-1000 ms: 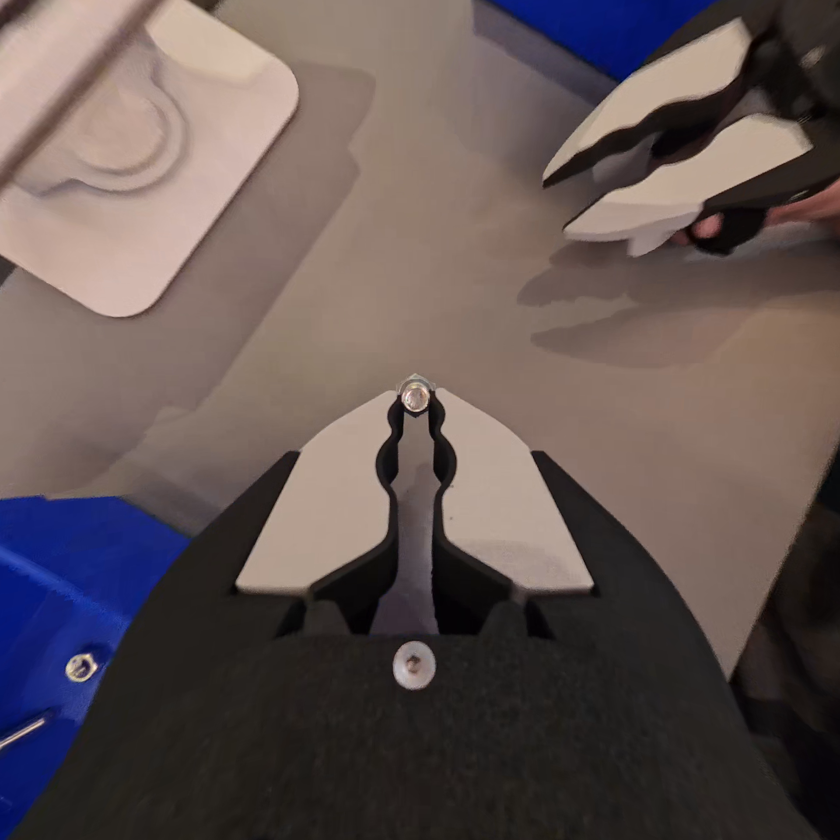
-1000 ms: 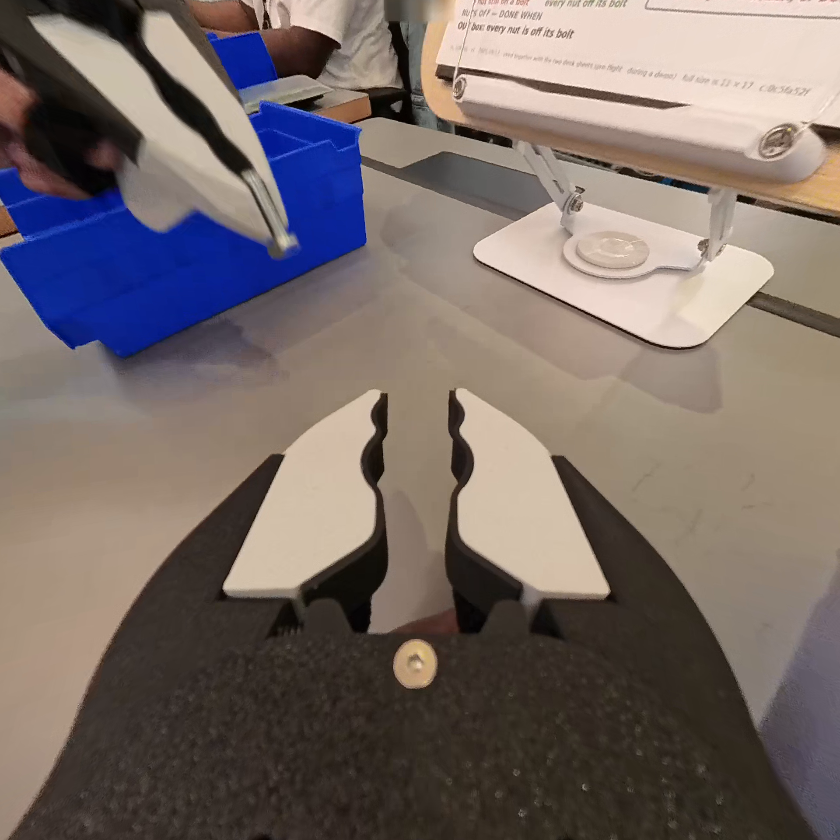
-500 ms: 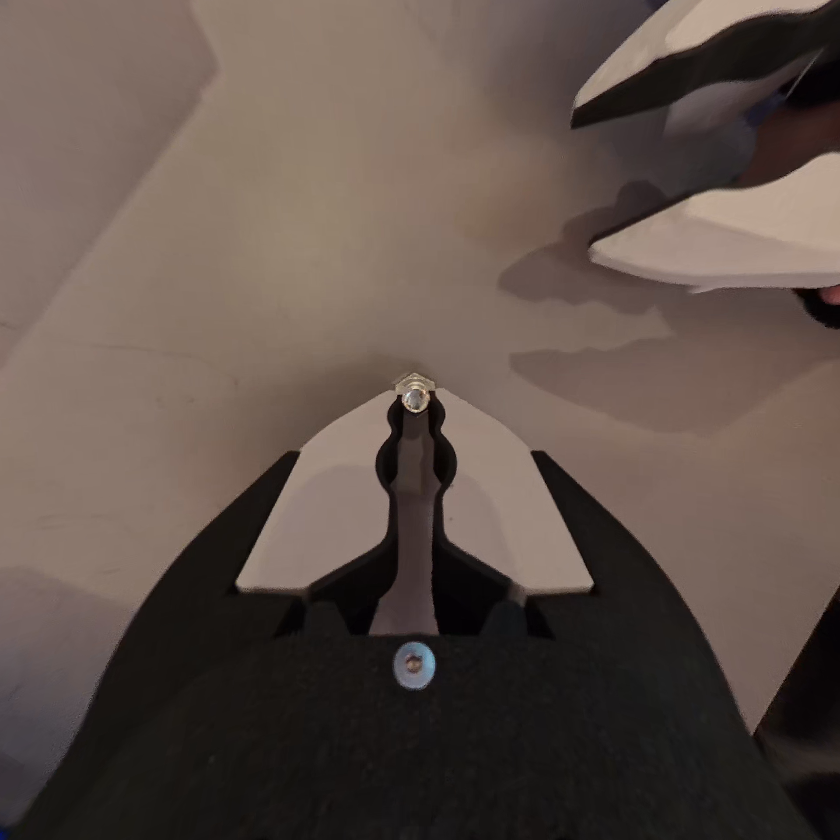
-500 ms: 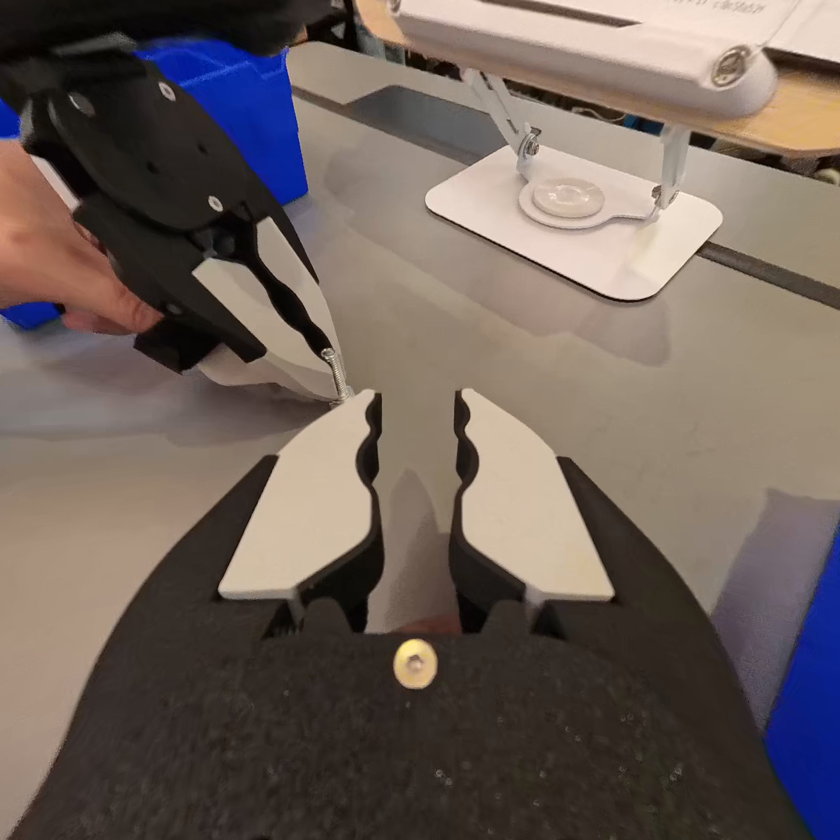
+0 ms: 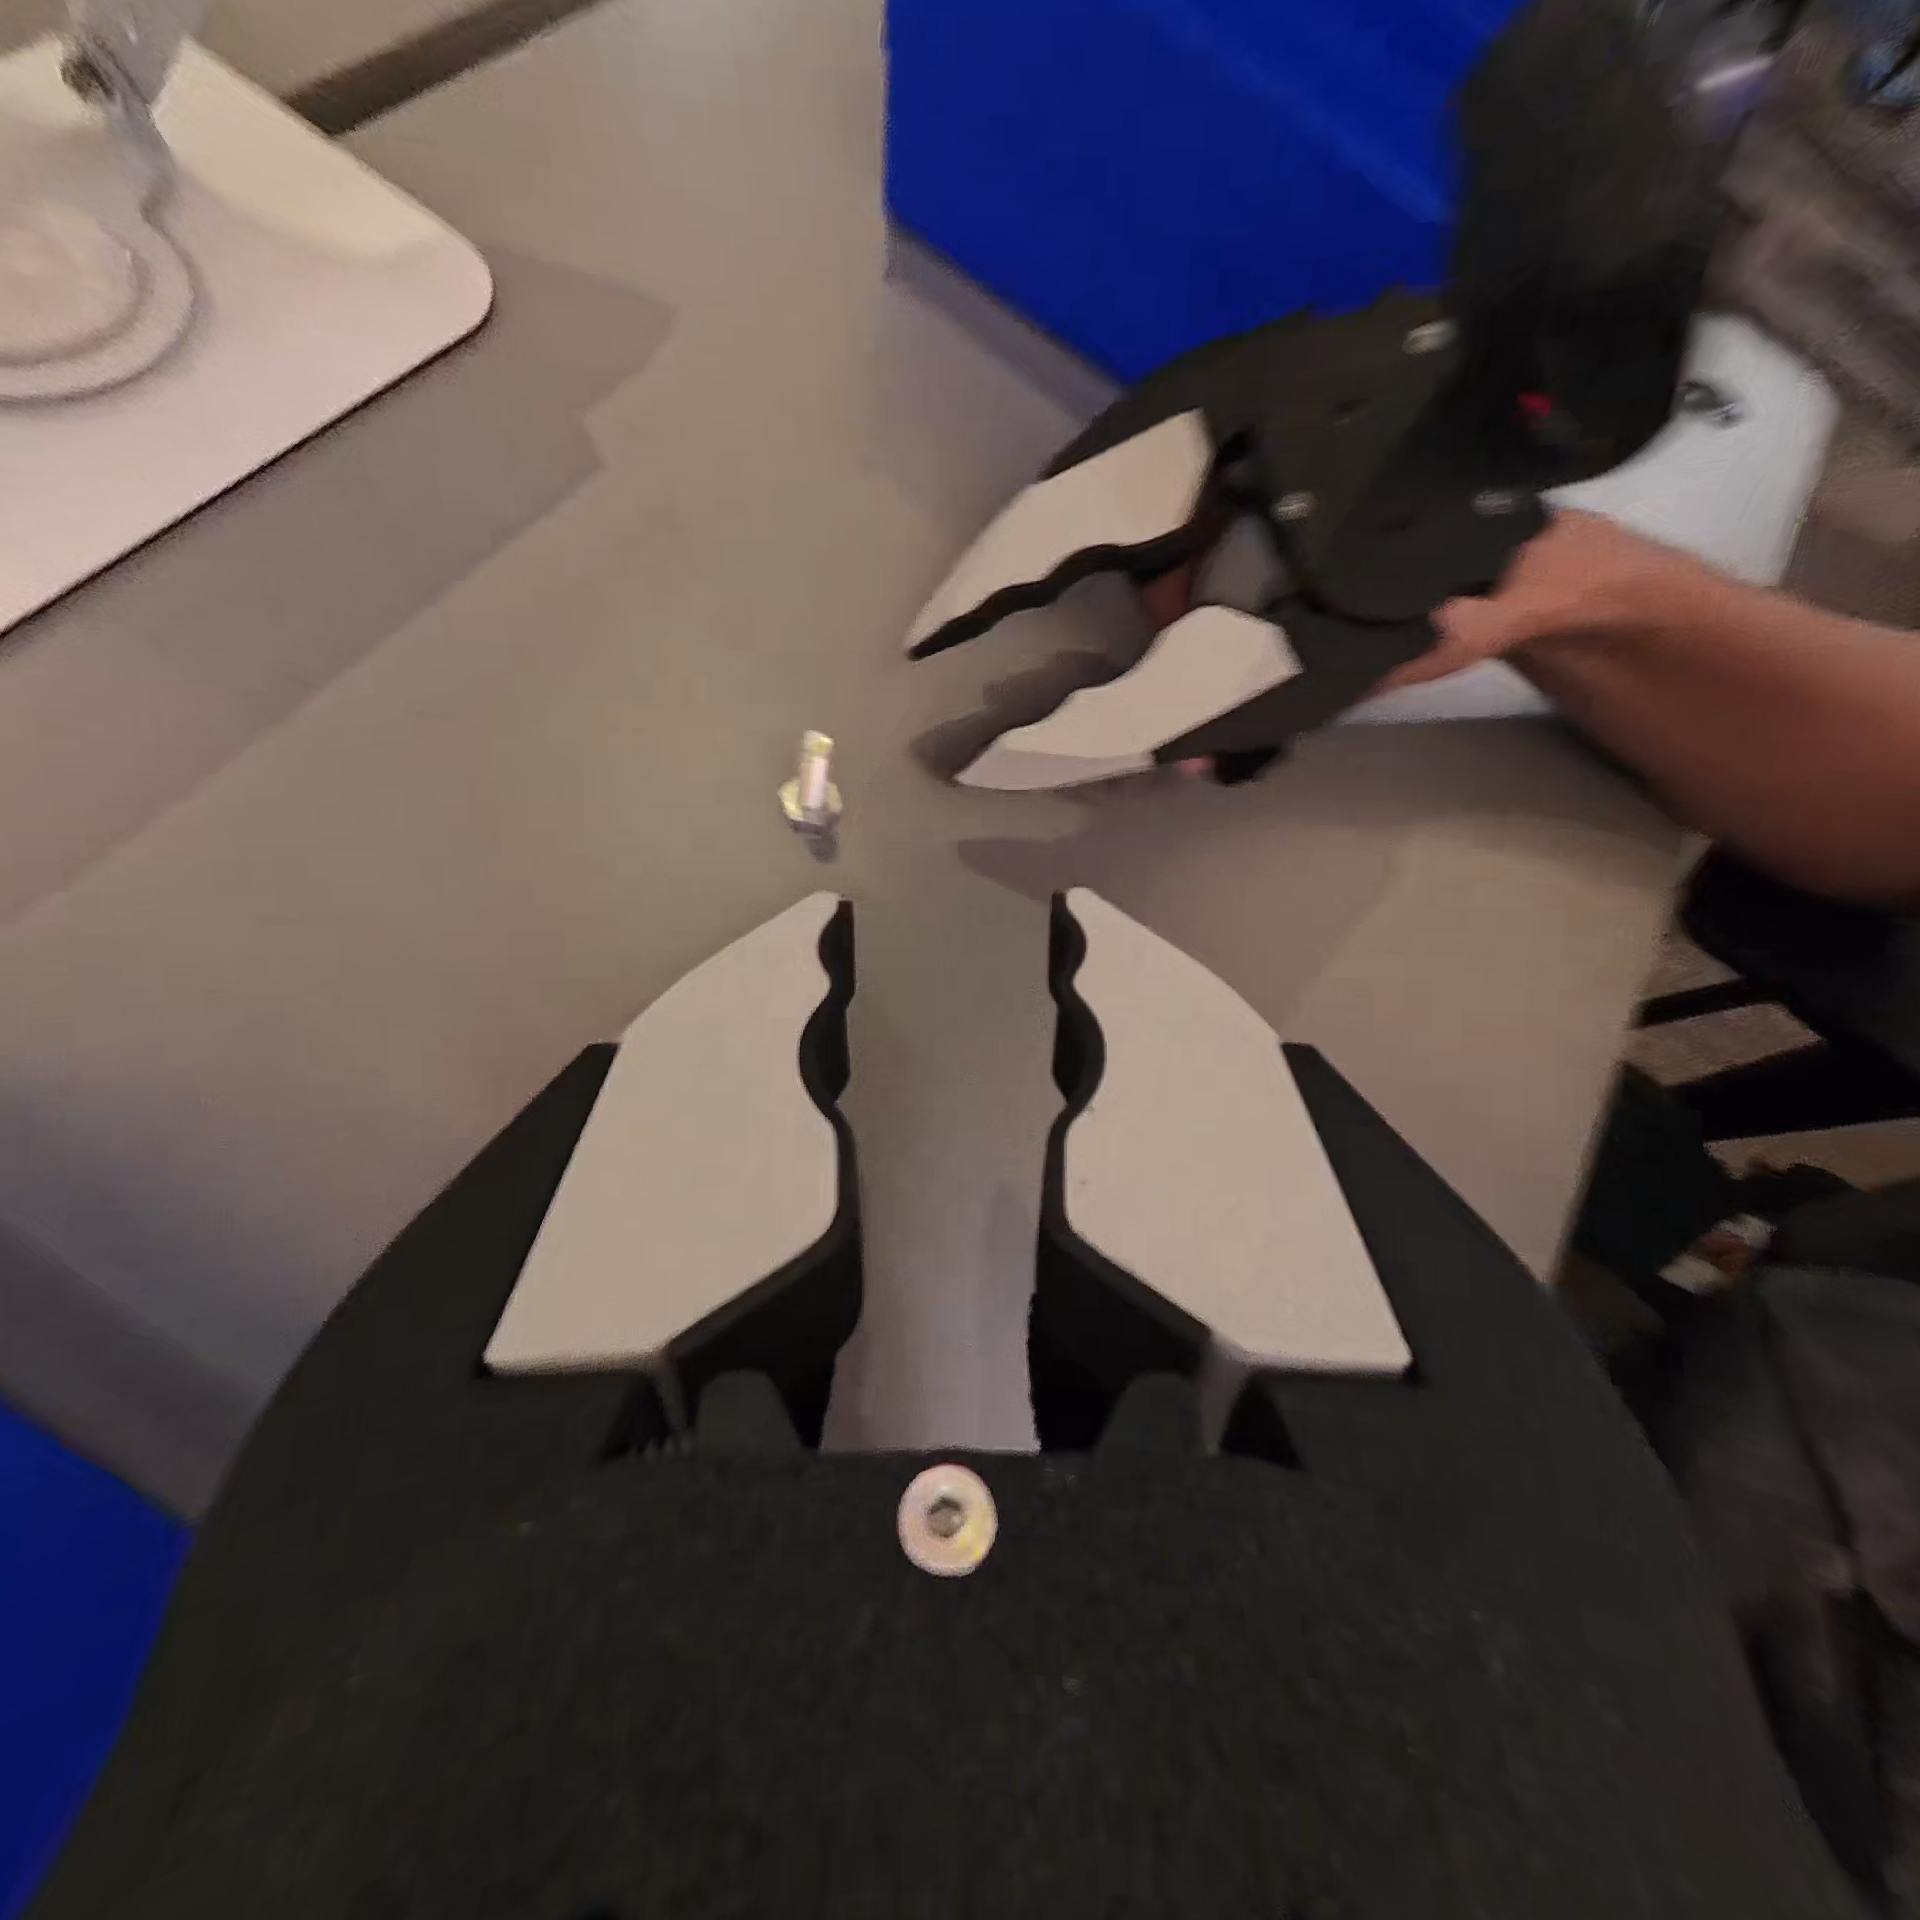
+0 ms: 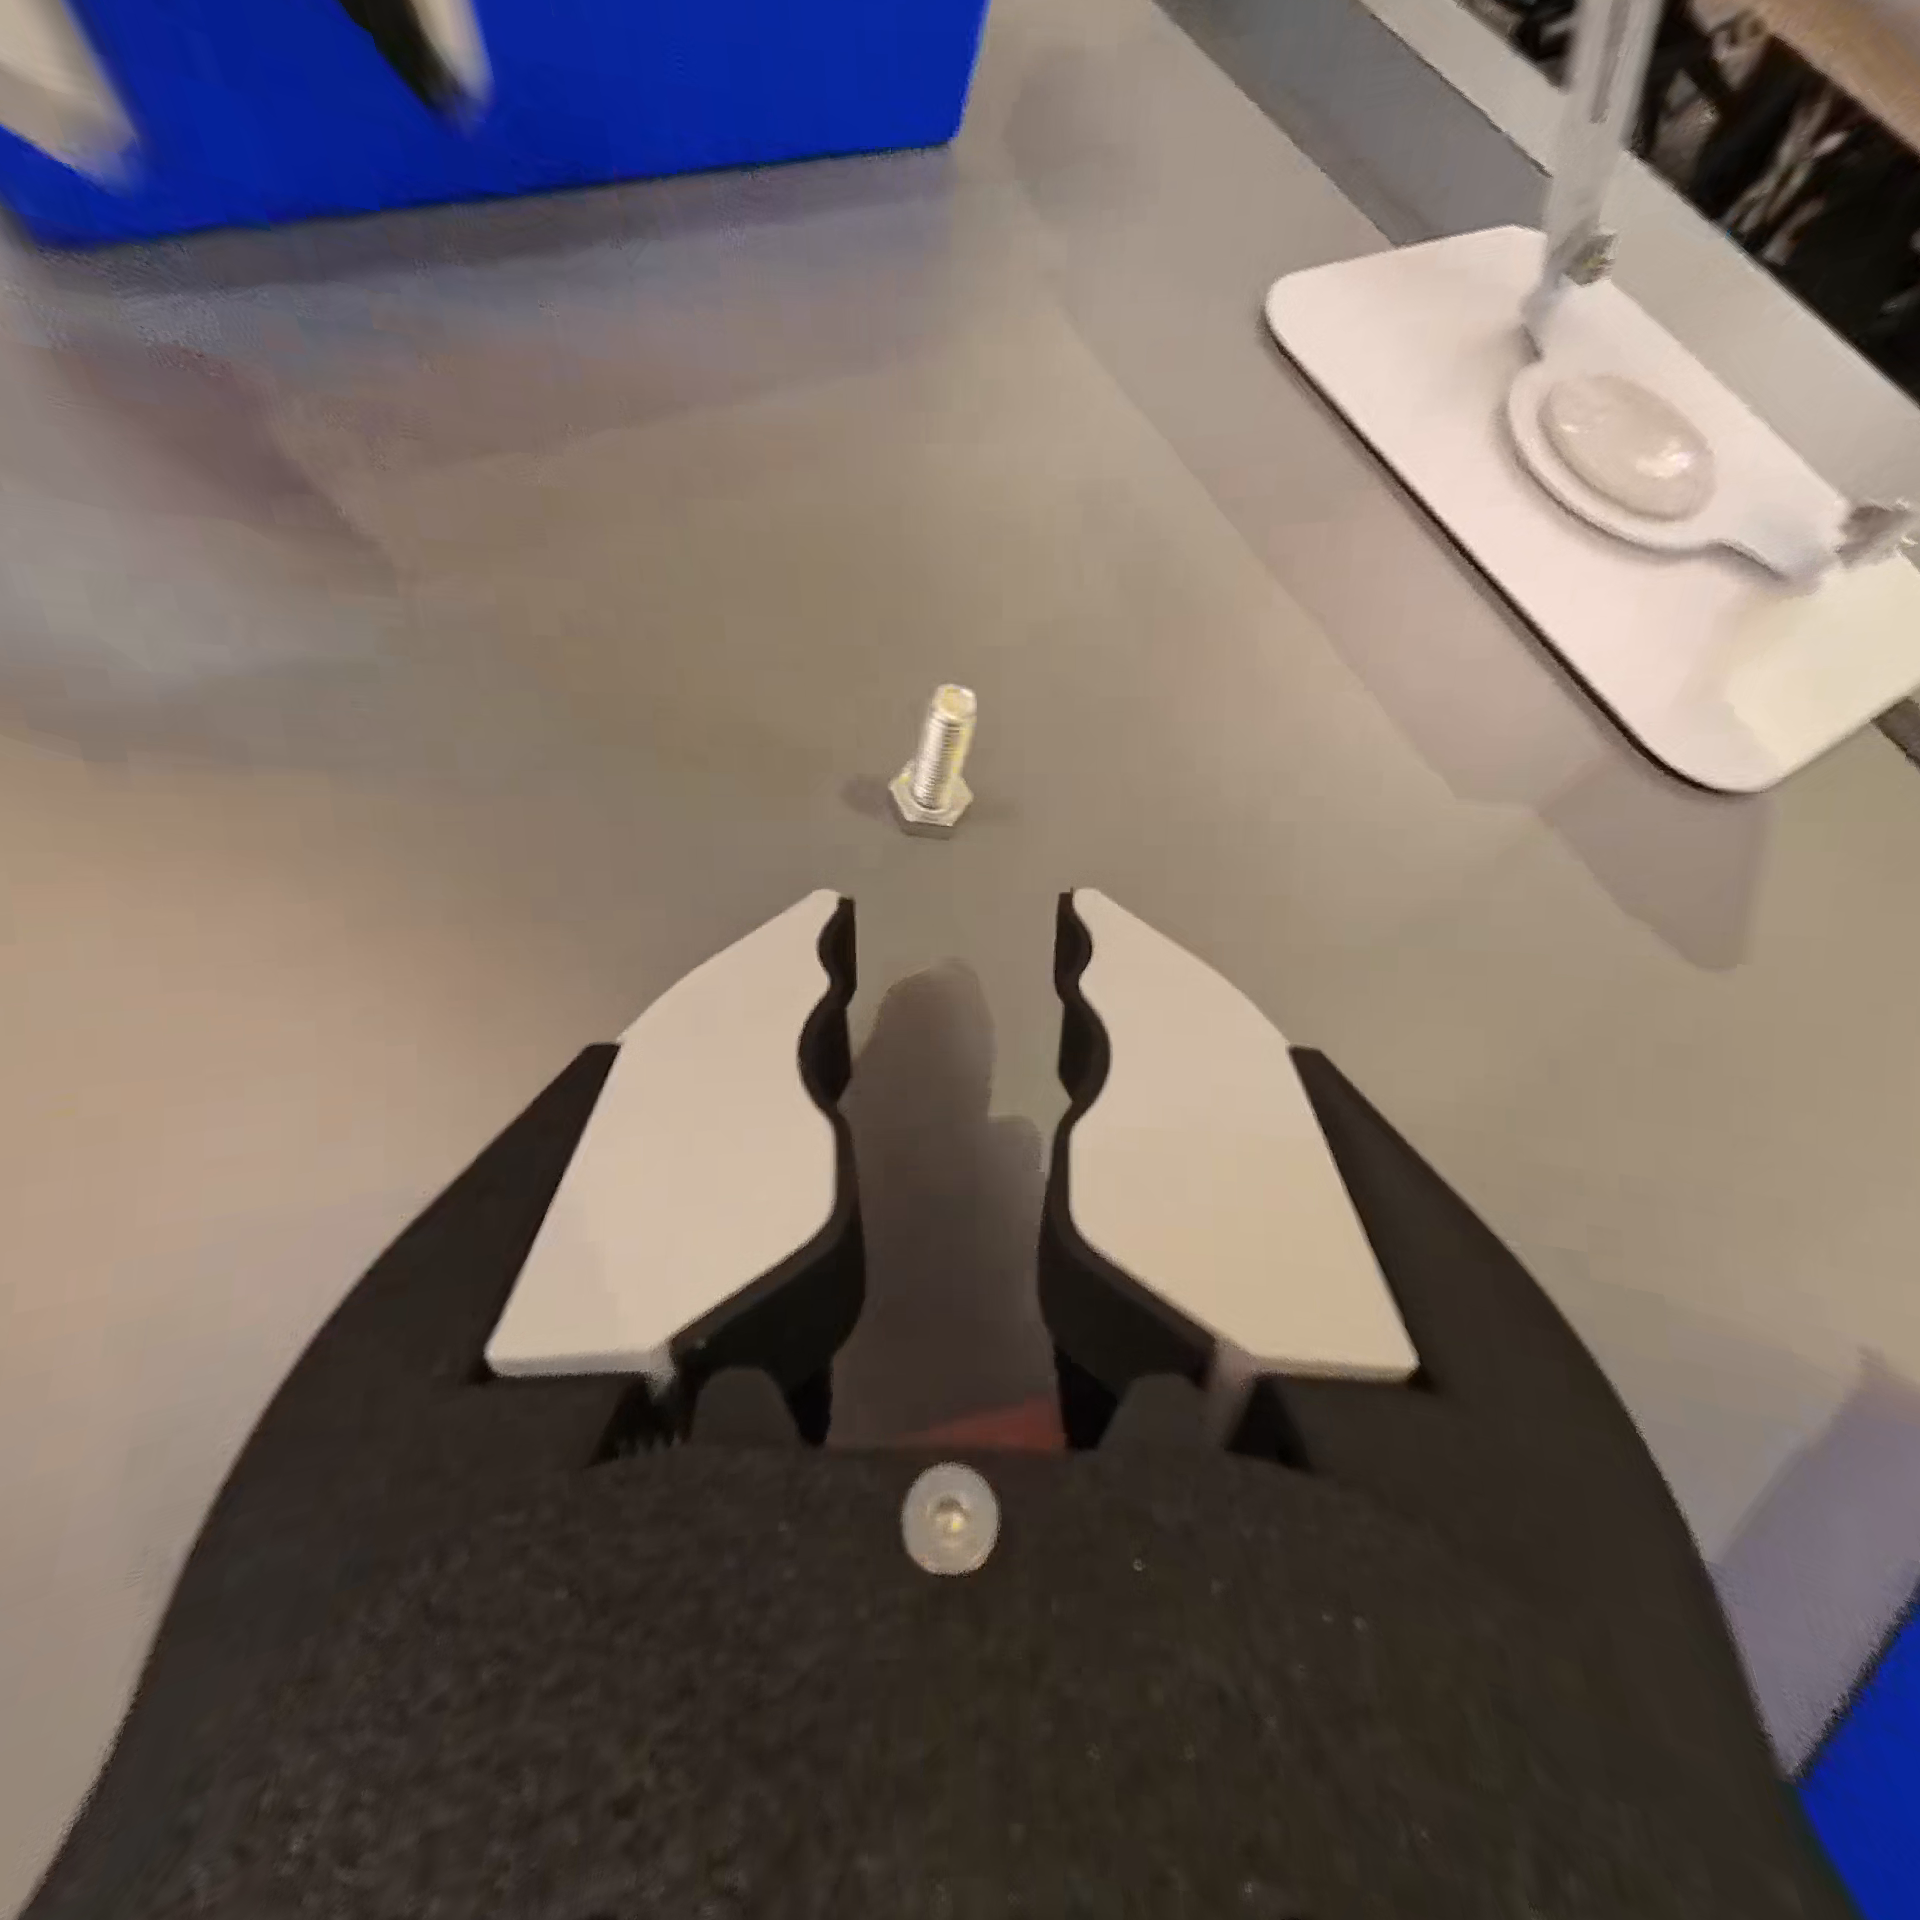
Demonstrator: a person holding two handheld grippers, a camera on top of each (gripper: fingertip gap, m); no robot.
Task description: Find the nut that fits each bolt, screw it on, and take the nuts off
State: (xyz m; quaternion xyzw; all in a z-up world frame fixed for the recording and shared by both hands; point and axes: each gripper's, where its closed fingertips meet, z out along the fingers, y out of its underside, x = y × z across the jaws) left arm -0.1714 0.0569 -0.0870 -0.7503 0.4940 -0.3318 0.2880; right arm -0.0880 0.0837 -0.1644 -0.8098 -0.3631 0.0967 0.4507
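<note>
A grey table [image 6: 520,644] carries a blue bin [image 6: 499,94] at its far left edge. The left gripper [image 5: 951,904] hovers above the surface, jaws parted and empty. Toward the table's middle, a silver bolt [image 6: 932,764] stands upright on its hex head, thread pointing up. The right gripper [image 6: 954,902] faces it from just beside, jaws likewise parted and empty. A white stand base [image 6: 1455,499] sits near the far right edge.

left gripper [image 5: 951,904]: jaws parted, nothing held
right gripper [image 6: 954,904]: jaws parted, nothing held, angled down
right hand [image 5: 1558,613]: wrapped round gripper grip
</note>
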